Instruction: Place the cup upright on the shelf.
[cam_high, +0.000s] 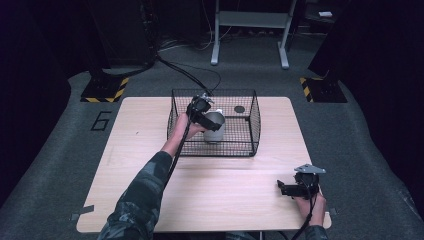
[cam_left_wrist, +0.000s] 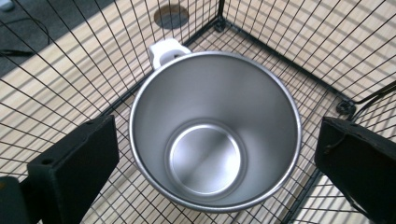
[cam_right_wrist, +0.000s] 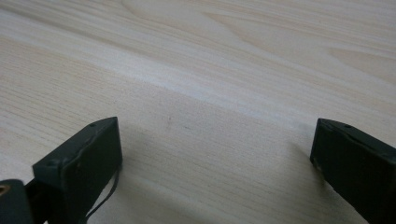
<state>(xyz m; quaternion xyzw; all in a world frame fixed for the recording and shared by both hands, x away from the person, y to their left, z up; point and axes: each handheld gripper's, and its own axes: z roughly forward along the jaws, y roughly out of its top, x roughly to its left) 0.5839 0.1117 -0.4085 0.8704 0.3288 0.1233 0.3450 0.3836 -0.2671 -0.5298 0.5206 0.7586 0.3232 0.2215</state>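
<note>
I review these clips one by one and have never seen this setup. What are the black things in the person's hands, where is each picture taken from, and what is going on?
No robot here: a person holds a hand-operated claw in each hand. The high view looks down on a wooden table from above the person's side. The other two pictures come from small cameras riding on each claw, looking along its two black jaws.

On the table stands a black wire basket. Inside it sits a steel cup with a white handle, upright and empty. The left claw is inside the basket, its jaws open on either side of the cup, not visibly touching it. The right claw rests near the table's front edge, open, holding nothing.
</note>
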